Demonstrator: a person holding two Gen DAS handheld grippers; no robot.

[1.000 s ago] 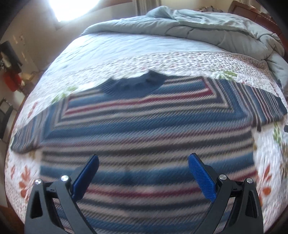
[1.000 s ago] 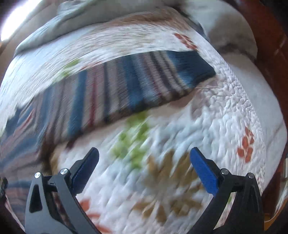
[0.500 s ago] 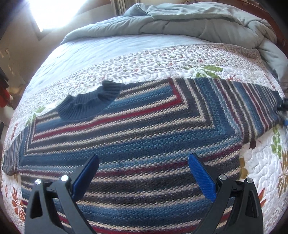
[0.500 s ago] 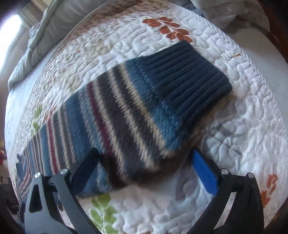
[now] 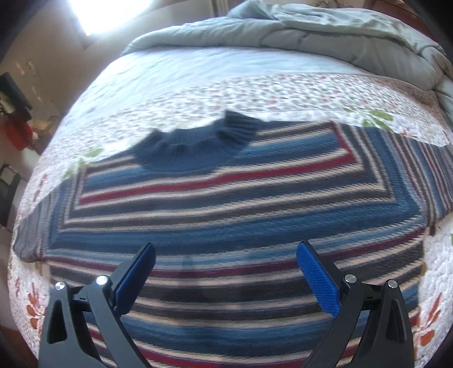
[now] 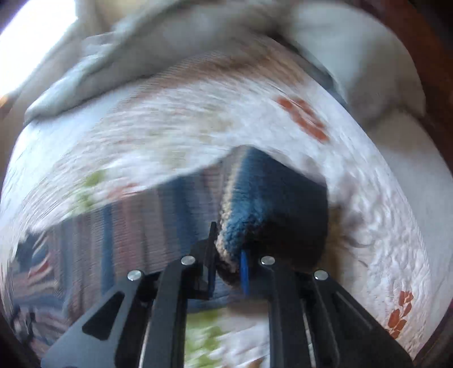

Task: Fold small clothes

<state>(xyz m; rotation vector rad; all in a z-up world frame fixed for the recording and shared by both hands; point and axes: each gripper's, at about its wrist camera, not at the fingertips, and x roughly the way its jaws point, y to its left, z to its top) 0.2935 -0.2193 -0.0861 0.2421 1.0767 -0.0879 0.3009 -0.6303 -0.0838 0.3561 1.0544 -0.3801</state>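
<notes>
A small striped knit sweater (image 5: 226,220) in blue, red, cream and dark bands lies flat on the bed quilt (image 5: 254,93), its dark blue collar (image 5: 195,147) toward the far side. My left gripper (image 5: 226,254) is open and empty, hovering over the sweater's lower body. In the right wrist view my right gripper (image 6: 228,254) is shut on the sweater's sleeve cuff (image 6: 269,203), a dark blue ribbed end bunched between the jaws and lifted off the quilt (image 6: 354,169). The rest of the sleeve (image 6: 127,226) trails to the left. That view is blurred.
A grey comforter (image 5: 325,36) is heaped at the far side of the bed. A bright window (image 5: 107,11) is at the upper left. Furniture and a red item (image 5: 19,133) stand off the bed's left edge. Dark wood (image 6: 436,70) borders the bed at right.
My right gripper has closed on the sleeve cuff and raised it; half a second ago it was open around the flat cuff. The left gripper has shifted over the sweater and stayed open.
</notes>
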